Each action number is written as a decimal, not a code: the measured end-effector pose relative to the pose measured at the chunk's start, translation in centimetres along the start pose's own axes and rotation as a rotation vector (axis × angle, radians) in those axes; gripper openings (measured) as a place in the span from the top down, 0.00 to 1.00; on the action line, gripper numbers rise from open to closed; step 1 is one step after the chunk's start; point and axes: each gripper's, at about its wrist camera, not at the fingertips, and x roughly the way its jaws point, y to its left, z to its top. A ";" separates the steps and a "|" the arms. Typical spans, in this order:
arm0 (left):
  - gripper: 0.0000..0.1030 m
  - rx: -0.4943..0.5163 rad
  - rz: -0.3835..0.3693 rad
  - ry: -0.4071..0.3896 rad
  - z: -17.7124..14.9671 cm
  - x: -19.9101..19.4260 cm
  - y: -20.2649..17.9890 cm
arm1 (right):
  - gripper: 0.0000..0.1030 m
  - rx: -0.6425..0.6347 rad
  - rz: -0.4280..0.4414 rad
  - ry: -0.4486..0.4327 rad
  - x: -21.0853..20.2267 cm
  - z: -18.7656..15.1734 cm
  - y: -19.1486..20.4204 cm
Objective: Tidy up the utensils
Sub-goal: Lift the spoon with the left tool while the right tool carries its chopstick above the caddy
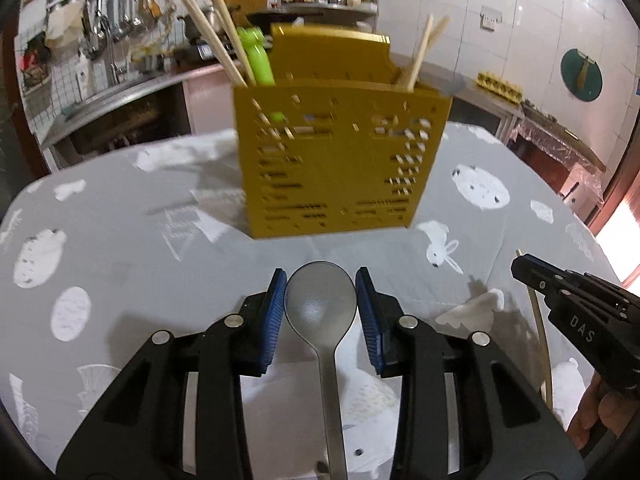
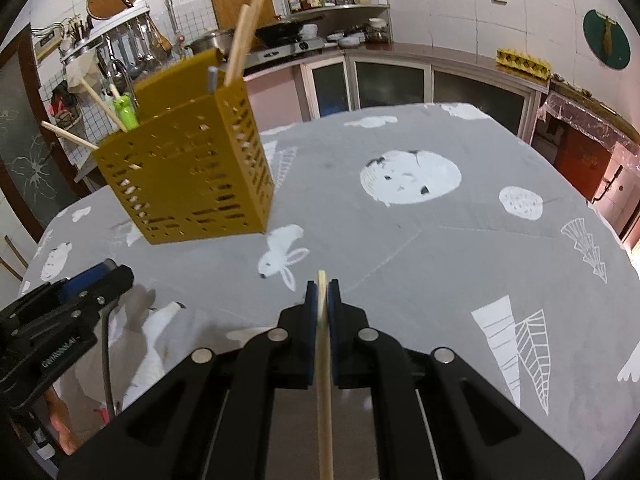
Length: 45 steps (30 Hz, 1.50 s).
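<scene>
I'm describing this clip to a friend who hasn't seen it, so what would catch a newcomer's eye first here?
The yellow perforated utensil caddy stands at the middle of the grey patterned tablecloth, with wooden chopsticks and a green utensil sticking out of it. Nearer the camera, the left gripper clasps a grey spoon by its bowl, and the right gripper is clamped on a single wooden chopstick.

Table (image 2: pixel 440 240) w/ grey printed cloth; yellow utensil caddy (image 1: pixel 340 160) stands on it.
</scene>
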 end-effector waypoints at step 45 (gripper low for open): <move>0.67 -0.055 0.041 -0.326 -2.9 -12.7 6.9 | 0.94 -0.085 0.062 -0.547 -14.9 -2.0 4.3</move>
